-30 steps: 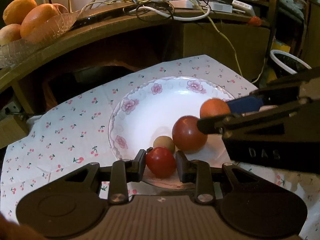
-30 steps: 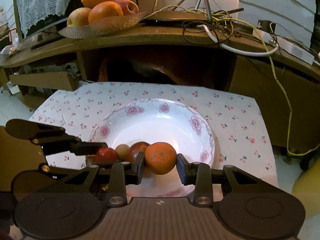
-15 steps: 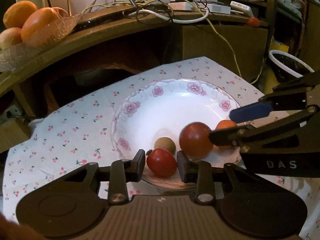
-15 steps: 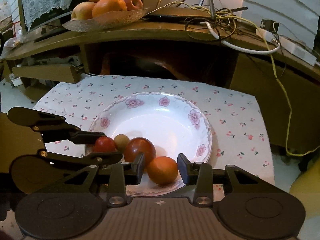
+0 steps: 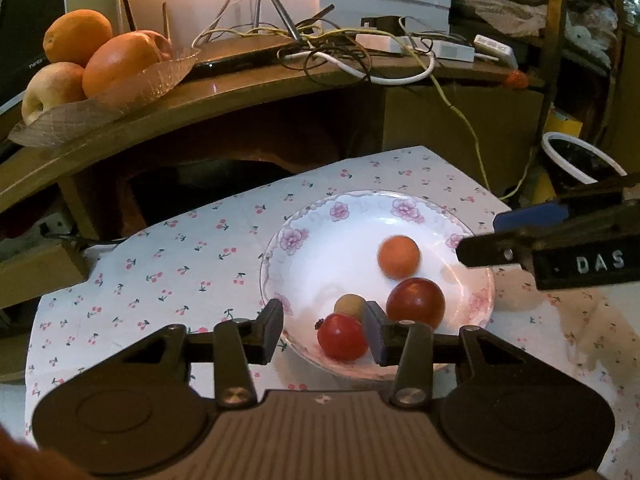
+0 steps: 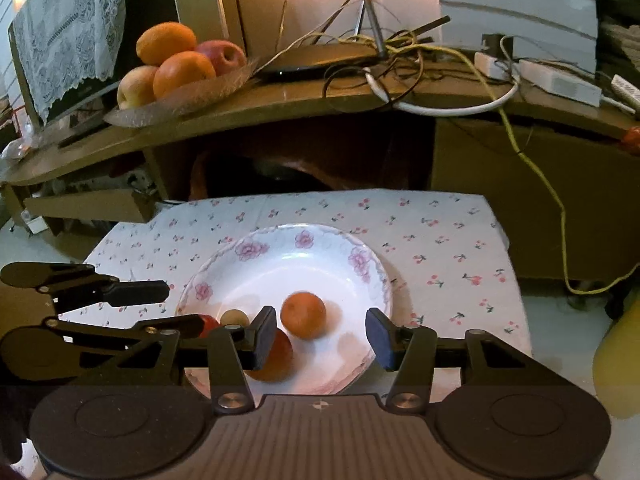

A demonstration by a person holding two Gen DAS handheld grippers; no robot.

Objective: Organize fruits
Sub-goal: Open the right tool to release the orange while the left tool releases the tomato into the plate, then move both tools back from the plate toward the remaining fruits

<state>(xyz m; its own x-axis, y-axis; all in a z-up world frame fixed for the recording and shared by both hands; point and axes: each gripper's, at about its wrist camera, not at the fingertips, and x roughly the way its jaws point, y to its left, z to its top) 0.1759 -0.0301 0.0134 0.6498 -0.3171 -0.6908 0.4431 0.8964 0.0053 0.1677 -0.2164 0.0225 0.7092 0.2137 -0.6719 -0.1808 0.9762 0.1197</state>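
Left gripper (image 5: 324, 332) fingers opening, tomato (image 5: 343, 336) loose between them, by the right finger; earlier pinched. Right gripper (image 6: 320, 338) fingers opening, orange (image 6: 303, 315) freed, just past the left finger in plate (image 6: 360, 256); earlier pinched. Fruits round, no long axis.

- A white flowered plate (image 5: 404, 210) is lying on a cherry-print cloth.
- An orange mandarin (image 5: 399, 257), a dark red tomato (image 5: 416, 302), a small red tomato (image 5: 343, 337) and a tan fruit (image 5: 349, 305) are resting inside it.
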